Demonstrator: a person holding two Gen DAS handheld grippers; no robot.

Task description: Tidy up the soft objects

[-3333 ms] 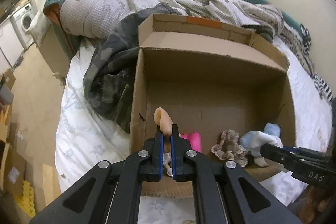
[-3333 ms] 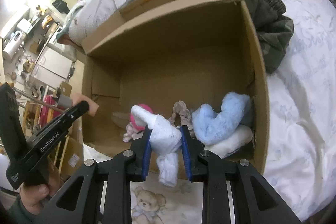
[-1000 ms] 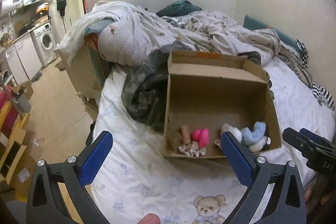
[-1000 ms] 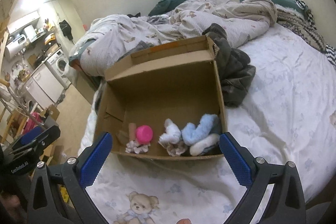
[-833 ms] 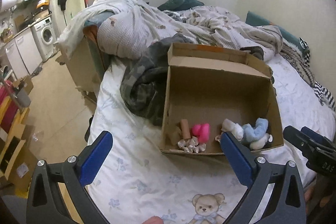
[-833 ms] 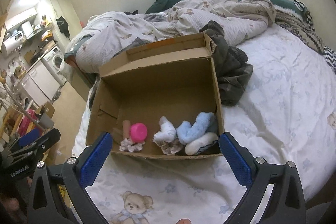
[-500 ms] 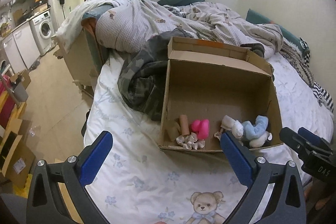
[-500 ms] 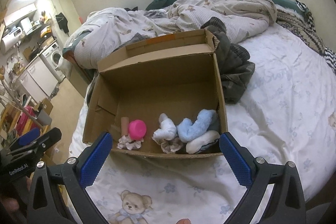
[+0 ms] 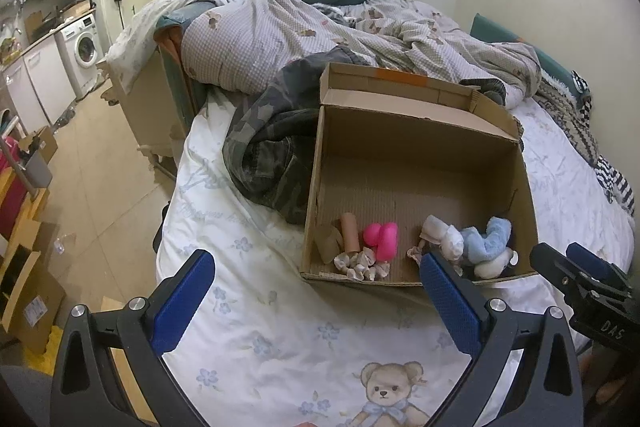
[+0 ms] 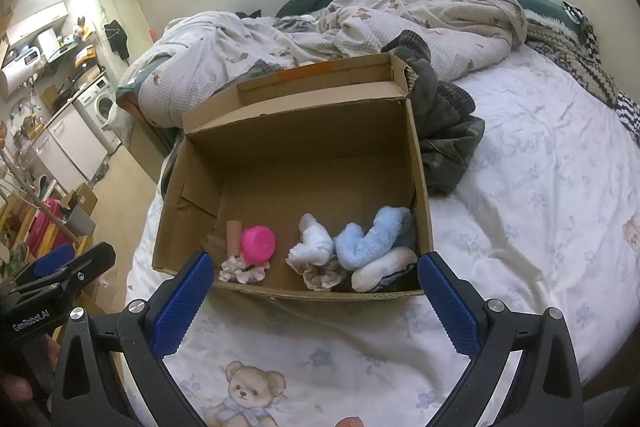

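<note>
Soft objects (image 10: 340, 247) all sit along near wall of cardboard box (image 10: 304, 131) on bed (image 10: 532, 187). Left tool (image 9: 316, 291) and right tool (image 10: 312, 291) both spread wide, empty, hovering short of box. We judge sorting near done (nothing loose on sheet); best hold clear, scan bed for strays. Left view shows tan roll (image 9: 350, 233) fully; right view shows white bundle (image 10: 382, 269) better.

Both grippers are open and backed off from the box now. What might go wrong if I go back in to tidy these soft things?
1. The soft items crowd the near wall of the cardboard box; the white sock touches the blue plush, so one pinch may drag both.
2. The box sits on a soft bed sheet near the mattress edge; pushing it may tip it.
</note>
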